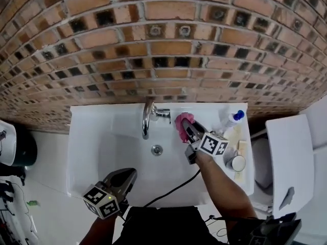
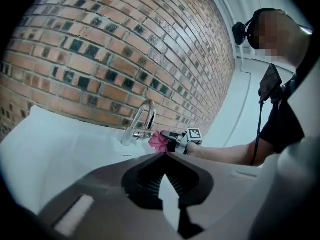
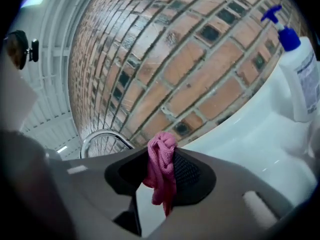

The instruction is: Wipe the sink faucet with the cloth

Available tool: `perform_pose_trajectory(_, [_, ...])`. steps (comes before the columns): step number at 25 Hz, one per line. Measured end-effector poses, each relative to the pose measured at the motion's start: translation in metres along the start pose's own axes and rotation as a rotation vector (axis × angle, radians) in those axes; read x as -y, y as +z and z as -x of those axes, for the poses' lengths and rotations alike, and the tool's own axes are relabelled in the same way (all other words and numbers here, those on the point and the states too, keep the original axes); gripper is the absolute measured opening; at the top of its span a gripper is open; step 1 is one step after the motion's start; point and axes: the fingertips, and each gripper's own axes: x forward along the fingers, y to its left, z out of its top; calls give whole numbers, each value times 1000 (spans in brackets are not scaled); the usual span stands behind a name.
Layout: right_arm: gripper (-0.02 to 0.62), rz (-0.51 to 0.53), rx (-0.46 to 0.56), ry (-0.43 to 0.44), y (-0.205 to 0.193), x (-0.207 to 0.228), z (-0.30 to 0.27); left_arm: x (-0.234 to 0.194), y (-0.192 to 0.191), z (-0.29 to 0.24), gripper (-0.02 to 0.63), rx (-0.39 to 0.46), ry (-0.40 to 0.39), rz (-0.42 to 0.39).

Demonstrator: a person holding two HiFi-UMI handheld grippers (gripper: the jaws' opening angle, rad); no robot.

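The right gripper (image 1: pixel 187 128) is clamped on the pink cloth (image 1: pixel 181 122), just right of the faucet (image 1: pixel 147 117) above the back ledge of the sink (image 1: pixel 97 137); we cannot tell whether cloth and faucet touch. We judge the cloth light, soft and limp: it is gripped at its bunched middle with a loose tail hanging, and should mould around the smooth, rigid chrome. The left gripper (image 1: pixel 126 177), jaws together and empty, hovers near the front rim. The print on the bottle (image 3: pixel 301 76) is unreadable.

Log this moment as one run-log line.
right claw: shut on pink knitted cloth | cloth: beside curved chrome faucet, contact unclear | left claw: shut, empty, at white sink front edge
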Motion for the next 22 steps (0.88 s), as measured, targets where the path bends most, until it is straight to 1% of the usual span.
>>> perform_pose_trajectory(4, [138,-80,-45,-5,-9,24,-38,-3,-16,-1,6,-22,47,43])
perform_pose_trajectory(7, [137,-88,-88,-17,-18,36,-59,-6,-19,0,6,-20,88,83])
perform_pose_trajectory(10, [137,-89,-104,-25,-22,43,-70,-8,-20,0,6,-19,109,93])
perform_pose_trajectory(13, [137,-75,-116,-19,-25,41,-77,-8,-22,1,6,-19,123,105])
perform_pose_trajectory(17, [137,-45,-130,-15,-25,33,-79,-6,-26,2,6,-28,118,109])
perform_pose_trajectory(22, [137,6,-150,-9,-24,20,-73,-4,-28,2,6,-44,86,86])
